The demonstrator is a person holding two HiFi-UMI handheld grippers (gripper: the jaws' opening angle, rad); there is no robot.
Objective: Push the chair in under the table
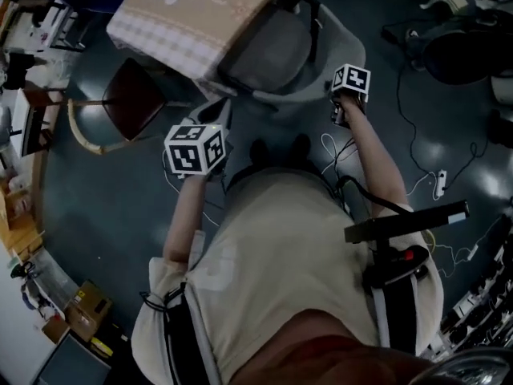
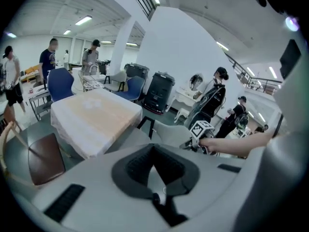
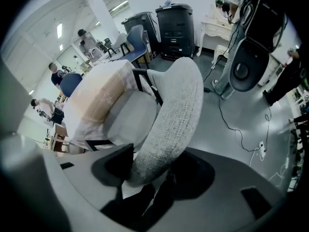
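Two fingers [image 3: 117,166] of right gripper [image 3: 154,170] released astride chair back [image 3: 176,105], left gripper [image 2: 154,161] fingers clenched empty

Head view looks steeply down fr. above the person, w/ chair [image 1: 280,54] & table [image 1: 192,14] at top of frame, left claw [image 1: 210,123] & right claw [image 1: 341,112] mid-frame. Left gripper view rides low behind its own jaws, facing across the room, w/ table & chair a bit off and the other claw at right. Right gripper view angles down, v. close on the chair back, table just beyond; all 3 views share chair & table.
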